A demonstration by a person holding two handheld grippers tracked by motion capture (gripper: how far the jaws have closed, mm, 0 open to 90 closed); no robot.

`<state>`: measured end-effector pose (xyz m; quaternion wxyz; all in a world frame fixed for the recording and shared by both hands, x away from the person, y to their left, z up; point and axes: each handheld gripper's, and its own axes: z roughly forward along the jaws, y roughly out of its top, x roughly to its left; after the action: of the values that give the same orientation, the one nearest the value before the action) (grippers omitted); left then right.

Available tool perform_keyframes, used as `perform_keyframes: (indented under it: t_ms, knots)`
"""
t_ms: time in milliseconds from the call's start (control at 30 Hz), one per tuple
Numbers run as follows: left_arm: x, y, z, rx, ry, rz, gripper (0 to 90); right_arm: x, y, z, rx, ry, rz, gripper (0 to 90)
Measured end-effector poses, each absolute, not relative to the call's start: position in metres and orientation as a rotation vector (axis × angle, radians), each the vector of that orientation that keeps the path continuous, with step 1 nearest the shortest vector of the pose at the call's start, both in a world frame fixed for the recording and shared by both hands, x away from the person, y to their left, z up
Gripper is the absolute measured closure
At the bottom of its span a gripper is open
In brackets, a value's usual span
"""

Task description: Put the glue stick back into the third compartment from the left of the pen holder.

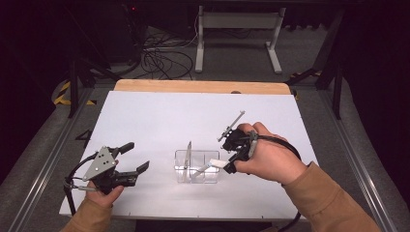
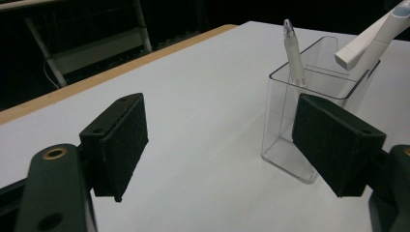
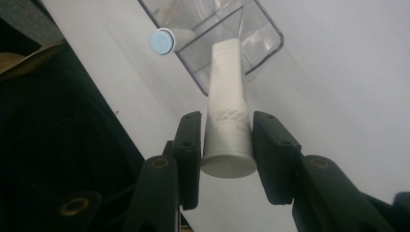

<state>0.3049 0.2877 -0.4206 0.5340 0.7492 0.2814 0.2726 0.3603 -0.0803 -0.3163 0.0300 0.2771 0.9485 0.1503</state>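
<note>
From above, my right tongs [image 1: 231, 153] pinch a white tube [image 1: 212, 166] and tilt its far end into the clear holder [image 1: 197, 166] that stands in the middle of the white counter [image 1: 159, 116]; a pen-like stick [image 1: 188, 153] already stands in the holder's left part. My left tongs [image 1: 133, 157] rest well to the left, spread and holding nothing. Looking along the left tongs, the holder [image 2: 309, 116] sits just past the right pad, with the stick [image 2: 293, 50] leaning up out of it and the tube [image 2: 372, 36] angled in from the upper right. Looking along the right tongs [image 3: 227, 154], both pads press the tube [image 3: 228, 121] near its cap, its flat end over the holder [image 3: 217, 38]. I judge this the placing step: next I should lower the tube into the right compartment, then let go.
</note>
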Motion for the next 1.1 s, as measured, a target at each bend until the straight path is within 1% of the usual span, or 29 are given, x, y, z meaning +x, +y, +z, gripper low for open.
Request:
perform_keyframes:
  t_ms: [233, 267, 300, 333, 367, 400, 467, 633, 800, 1100]
  knots:
    - [0.305, 0.288, -0.42, 1.785, 0.669, 0.652, 21.2, 0.362, -0.075, -0.318, 0.853, 2.912, 0.474, 64.9]
    - [0.305, 0.288, -0.421, 1.785, 0.669, 0.652, 21.2, 0.363, -0.074, -0.319, 0.832, 2.905, 0.495, 60.5]
    - [0.305, 0.288, -0.421, 1.785, 0.669, 0.651, 21.2, 0.364, -0.073, -0.319, 0.829, 2.884, 0.54, 42.9]
    - [0.305, 0.288, -0.421, 1.784, 0.669, 0.652, 21.2, 0.365, -0.072, -0.321, 0.815, 2.852, 0.608, 28.6]
    - [0.305, 0.288, -0.421, 1.784, 0.669, 0.652, 21.2, 0.366, -0.072, -0.321, 0.791, 2.833, 0.653, 28.4]
    - [0.305, 0.288, -0.421, 1.784, 0.67, 0.651, 21.2, 0.365, -0.072, -0.32, 0.784, 2.831, 0.671, 30.5]
    - [0.304, 0.289, -0.421, 1.784, 0.671, 0.653, 21.2, 0.364, -0.073, -0.319, 0.781, 2.821, 0.717, 26.1]
    - [0.304, 0.29, -0.421, 1.782, 0.677, 0.652, 21.2, 0.362, -0.079, -0.317, 0.76, 2.788, 0.793, 24.8]
    - [0.303, 0.291, -0.421, 1.776, 0.683, 0.654, 21.2, 0.362, -0.087, -0.315, 0.717, 2.747, 0.843, 20.5]
    - [0.302, 0.291, -0.42, 1.771, 0.683, 0.661, 21.2, 0.357, -0.105, -0.308, 0.699, 2.646, 0.984, 20.4]
